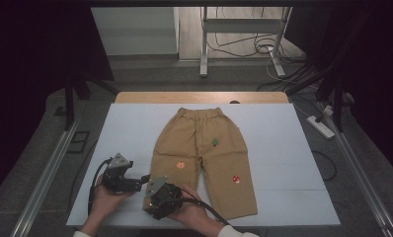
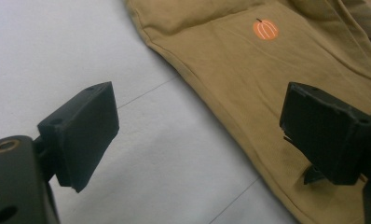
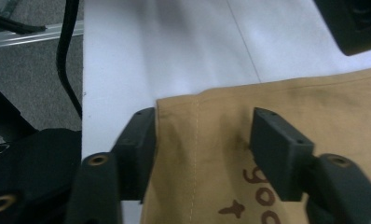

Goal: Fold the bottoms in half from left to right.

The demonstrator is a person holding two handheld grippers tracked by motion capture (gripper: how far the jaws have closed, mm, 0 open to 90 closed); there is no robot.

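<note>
Trousers point(image 1: 202, 153) lie flat on the tabletop point(image 1: 130, 133), legs toward the person; the right hand-held gripper point(image 1: 157, 197), jaws apart, straddles the near-left hem, seemingly closest; the left hand-held gripper point(image 1: 142, 178) is open alongside

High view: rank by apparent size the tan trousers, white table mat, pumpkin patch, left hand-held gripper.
1. White table mat, largest.
2. Tan trousers.
3. Left hand-held gripper; it sits nearer the camera, so it may look bigger than it is.
4. Pumpkin patch, smallest.
</note>
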